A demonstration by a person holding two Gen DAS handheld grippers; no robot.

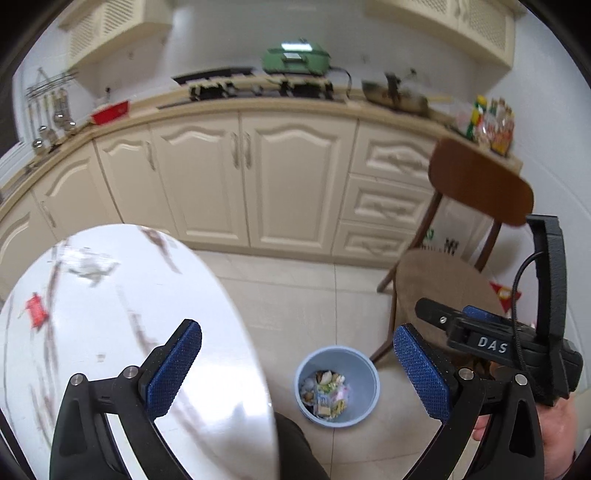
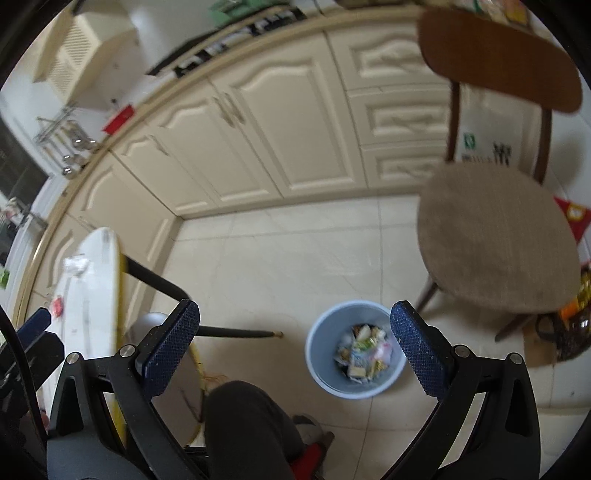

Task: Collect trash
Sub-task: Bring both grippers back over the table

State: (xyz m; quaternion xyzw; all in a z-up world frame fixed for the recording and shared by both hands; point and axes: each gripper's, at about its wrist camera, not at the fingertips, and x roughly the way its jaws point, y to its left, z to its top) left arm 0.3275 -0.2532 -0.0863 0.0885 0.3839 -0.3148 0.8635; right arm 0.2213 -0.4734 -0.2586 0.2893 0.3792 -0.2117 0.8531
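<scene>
Premises are a domestic kitchen. Cream base cabinets [image 1: 251, 184] with arched panel doors and a bank of drawers [image 1: 384, 199] run along the wall beneath a beige worktop [image 1: 221, 105]. On it stand a green countertop appliance [image 1: 295, 59], a pan [image 1: 395, 98] and packaged foodstuffs [image 1: 487, 123]; utensils hang on a wall rack [image 1: 51, 107]. Louvred wall cabinets [image 1: 110, 29] are fitted above. The floor [image 1: 295, 295] is pale tile. A wooden chair [image 2: 495, 229] with a cushioned seat, a white round table [image 1: 110, 332] and a small blue waste bin [image 2: 356, 349] holding wrappers complete the room.
</scene>
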